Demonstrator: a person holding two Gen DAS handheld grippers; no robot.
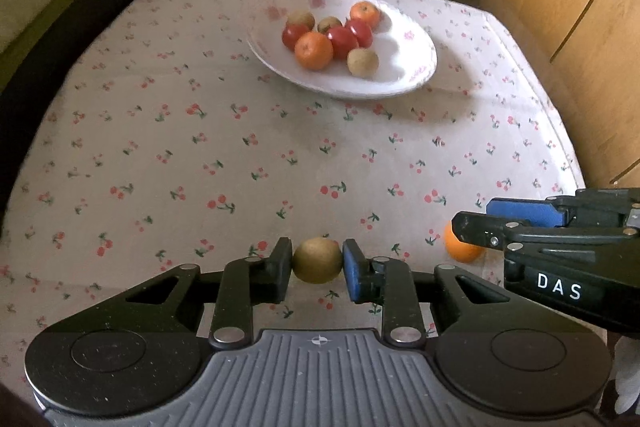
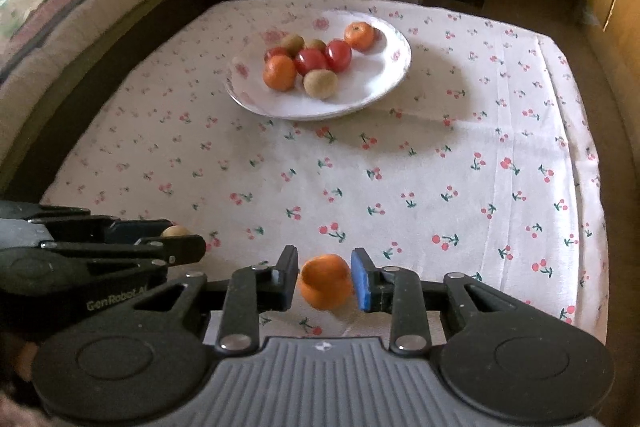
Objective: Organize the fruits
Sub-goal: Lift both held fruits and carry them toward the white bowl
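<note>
Kiwi (image 1: 317,260) and orange (image 2: 325,286) are gripped low over the desk (image 1: 240,155).
Both grippers are pitched steeply downward, side by side: left gripper (image 1: 317,269) fingers are clamped on the kiwi, right gripper (image 2: 325,279) fingers on the orange; the plate (image 1: 404,83) lies well beyond.

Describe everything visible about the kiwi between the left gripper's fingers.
The kiwi is small, oval and brownish-green with a dull, fuzzy-looking skin, whole and unmarked. The left gripper is shut on it, one black pad and one blue pad pressing its opposite sides. It sits near the front edge of the cherry-print tablecloth; whether it rests on the cloth or is lifted is unclear.
</note>
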